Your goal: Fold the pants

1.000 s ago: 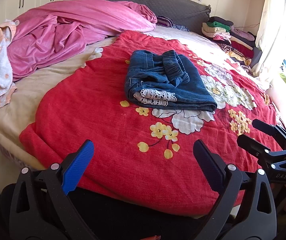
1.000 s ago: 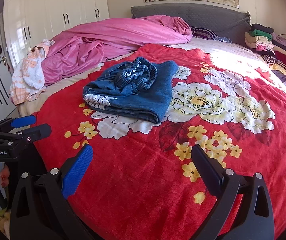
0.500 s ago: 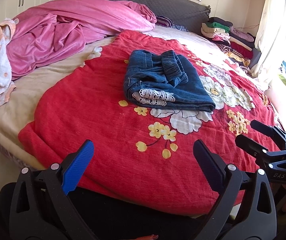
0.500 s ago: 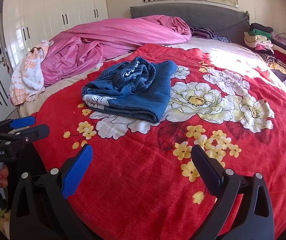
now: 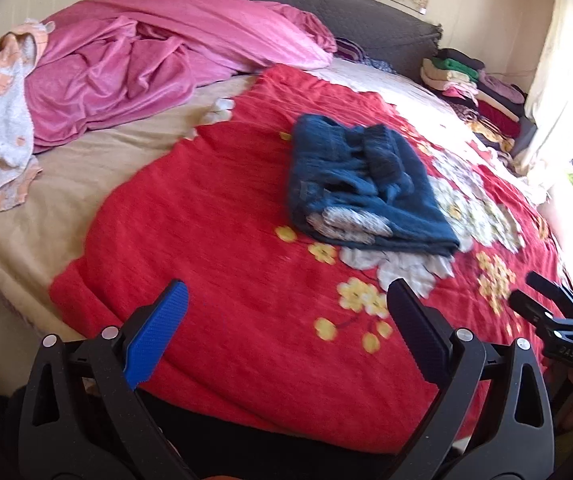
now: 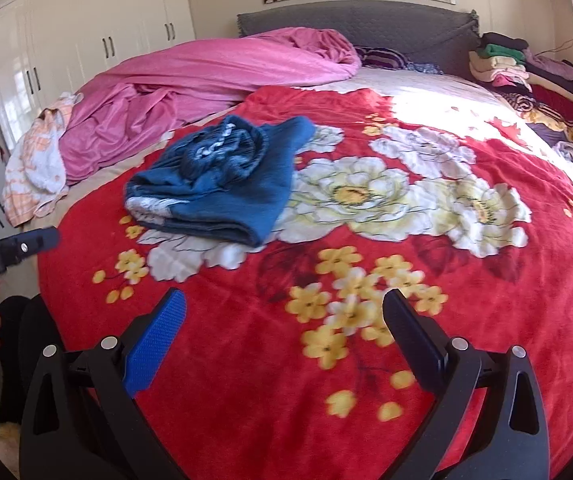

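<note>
Folded dark-blue denim pants w/ white lace trim (image 5: 362, 192) lie on the red flower-print fleece blanket (image 5: 226, 220), at 12 o'clock from the left gripper (image 5: 286, 320), which is spread wide, nothing btwn its blue pads. In right wrist view the pants (image 6: 222, 192) sit at 11 o'clock from the right gripper (image 6: 284, 326), also released and empty, well apart from them. Crumpled pink bedsheet (image 6: 190, 92) at 10–11 o'clock. Stack of folded clothes (image 6: 518, 68) at 2 o'clock by the grey headboard (image 6: 366, 20).

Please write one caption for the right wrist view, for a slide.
Open right gripper above red floral blanket; folded blue pants lie ahead.
</note>
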The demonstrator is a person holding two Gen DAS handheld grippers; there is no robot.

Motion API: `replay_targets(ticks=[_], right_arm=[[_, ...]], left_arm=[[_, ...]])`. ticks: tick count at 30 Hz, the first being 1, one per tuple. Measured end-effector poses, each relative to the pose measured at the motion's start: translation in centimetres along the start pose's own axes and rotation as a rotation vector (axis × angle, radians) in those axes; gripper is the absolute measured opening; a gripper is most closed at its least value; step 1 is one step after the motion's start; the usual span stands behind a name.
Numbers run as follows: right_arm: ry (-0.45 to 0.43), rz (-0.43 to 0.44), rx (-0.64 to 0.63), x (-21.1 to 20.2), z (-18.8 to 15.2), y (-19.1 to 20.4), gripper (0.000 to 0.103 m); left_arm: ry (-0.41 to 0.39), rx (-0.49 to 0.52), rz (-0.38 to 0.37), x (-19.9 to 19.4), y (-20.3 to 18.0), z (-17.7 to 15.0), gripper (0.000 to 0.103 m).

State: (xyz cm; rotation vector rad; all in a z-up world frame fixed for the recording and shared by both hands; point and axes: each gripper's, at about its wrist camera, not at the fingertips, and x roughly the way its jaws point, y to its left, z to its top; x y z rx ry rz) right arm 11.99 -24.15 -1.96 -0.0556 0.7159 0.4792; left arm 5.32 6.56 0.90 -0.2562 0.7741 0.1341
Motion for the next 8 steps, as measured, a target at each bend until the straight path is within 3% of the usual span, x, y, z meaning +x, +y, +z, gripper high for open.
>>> replay_targets(ticks=[5,8], right_arm=[[0.01,-0.206,0.115,0.3,2.0,-12.1,0.098],[0.087,-0.379,0.186,1.2,2.8,-21.3,0.098]], left_arm=[[0.046,-0.075,0.299,6.0,9.0,7.6,0.093],[0.118,-0.153,0.371,10.2,14.4,11.7,0.093]])
